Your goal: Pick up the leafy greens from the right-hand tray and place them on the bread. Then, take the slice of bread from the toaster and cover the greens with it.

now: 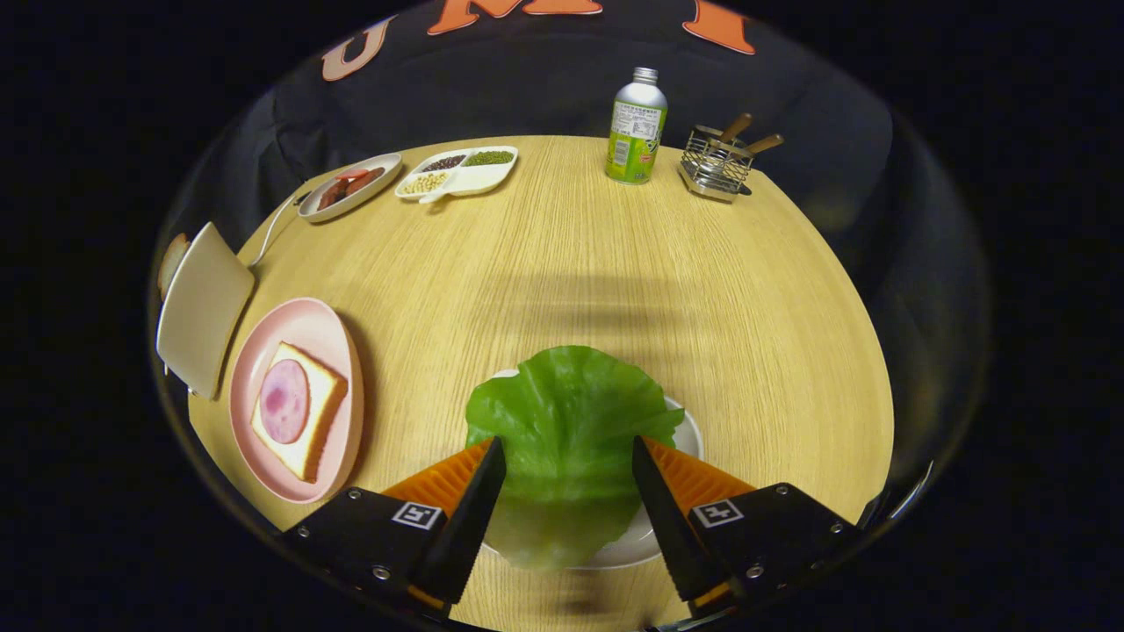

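A broad green lettuce leaf (566,421) lies on a white tray (689,430), whose rim peeks out at the leaf's right and near sides. My gripper (568,449) hangs open over the leaf, one finger on each side of its near half, neither pressing on it. Off to the left, a pink plate (338,347) carries a bread slice (320,412) topped with a round of pink ham (284,401). Behind that plate stands a cream toaster (204,307), with a second bread slice (170,262) poking out at its far side.
At the table's back are an oval dish of sausages (349,187), a divided dish of beans (457,170), a green-labelled bottle (636,127) and a wire rack with wooden-handled utensils (722,160). The toaster's white cord (272,230) trails across the wooden tabletop (615,263).
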Tool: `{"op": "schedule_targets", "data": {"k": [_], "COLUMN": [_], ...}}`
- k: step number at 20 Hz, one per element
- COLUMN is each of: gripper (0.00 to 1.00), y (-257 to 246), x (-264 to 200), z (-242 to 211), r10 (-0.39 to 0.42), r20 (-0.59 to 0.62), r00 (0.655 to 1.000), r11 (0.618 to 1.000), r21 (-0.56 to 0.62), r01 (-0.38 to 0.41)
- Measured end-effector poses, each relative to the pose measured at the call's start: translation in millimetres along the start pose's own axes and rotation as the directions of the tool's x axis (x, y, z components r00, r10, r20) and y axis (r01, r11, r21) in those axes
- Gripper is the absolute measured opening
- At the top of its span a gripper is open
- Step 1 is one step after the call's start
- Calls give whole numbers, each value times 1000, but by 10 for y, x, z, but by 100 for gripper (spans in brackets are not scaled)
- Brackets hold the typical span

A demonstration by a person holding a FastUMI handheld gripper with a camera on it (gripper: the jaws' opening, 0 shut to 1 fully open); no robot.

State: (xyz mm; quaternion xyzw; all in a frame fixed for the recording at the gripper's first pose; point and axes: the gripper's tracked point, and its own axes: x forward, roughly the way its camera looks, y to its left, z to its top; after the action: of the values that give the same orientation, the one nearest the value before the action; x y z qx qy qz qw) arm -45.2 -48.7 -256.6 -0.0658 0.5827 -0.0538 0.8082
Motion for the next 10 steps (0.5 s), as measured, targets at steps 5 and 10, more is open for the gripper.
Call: {"op": "schedule_targets", "data": {"k": [5, 10], "gripper": [66, 17], "y": [42, -61], "x": [58, 53], "z": [2, 27], "r10": [23, 36], "r20": [-1, 33], "r00": [1000, 999], "r11": [999, 992], "r21": [48, 123], "r01": [-23, -40]}}
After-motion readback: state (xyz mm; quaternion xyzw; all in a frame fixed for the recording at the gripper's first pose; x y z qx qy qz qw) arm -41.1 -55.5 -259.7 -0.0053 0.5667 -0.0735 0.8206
